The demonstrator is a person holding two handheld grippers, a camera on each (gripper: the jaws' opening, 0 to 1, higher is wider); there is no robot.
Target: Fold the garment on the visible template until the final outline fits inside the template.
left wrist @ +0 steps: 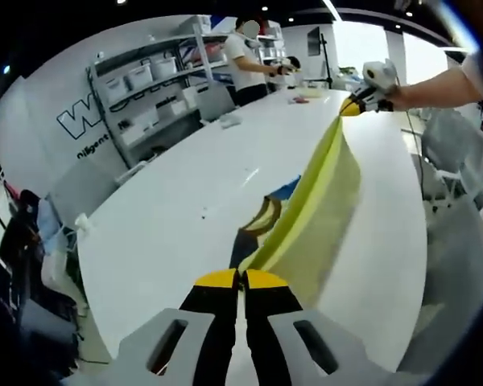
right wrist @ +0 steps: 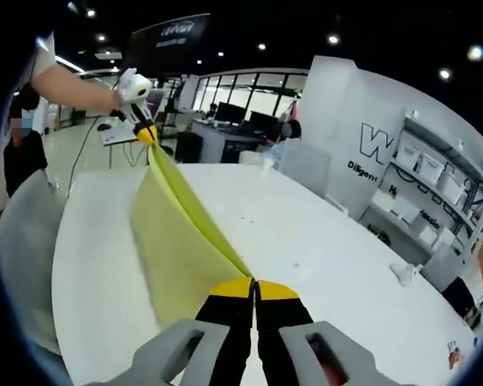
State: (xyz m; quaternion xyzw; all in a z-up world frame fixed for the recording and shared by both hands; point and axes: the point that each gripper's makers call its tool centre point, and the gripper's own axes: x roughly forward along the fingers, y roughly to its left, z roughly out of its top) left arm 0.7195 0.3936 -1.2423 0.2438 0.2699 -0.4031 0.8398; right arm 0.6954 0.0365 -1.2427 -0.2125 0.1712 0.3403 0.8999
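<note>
Yellow garment [left wrist: 322,201] hangs stretched between both grippers, lifted off the white table [left wrist: 169,217]. Left gripper [left wrist: 241,279] and right gripper [right wrist: 253,287] each pinch an end, so its long axis runs straight between them.

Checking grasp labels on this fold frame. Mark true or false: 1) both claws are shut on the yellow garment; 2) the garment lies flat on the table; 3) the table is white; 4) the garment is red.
1) True: the left claw and the right claw are each shut on the yellow garment.
2) False: it is stretched between the two claws and lifted off the table.
3) True.
4) False: it is yellow.
</note>
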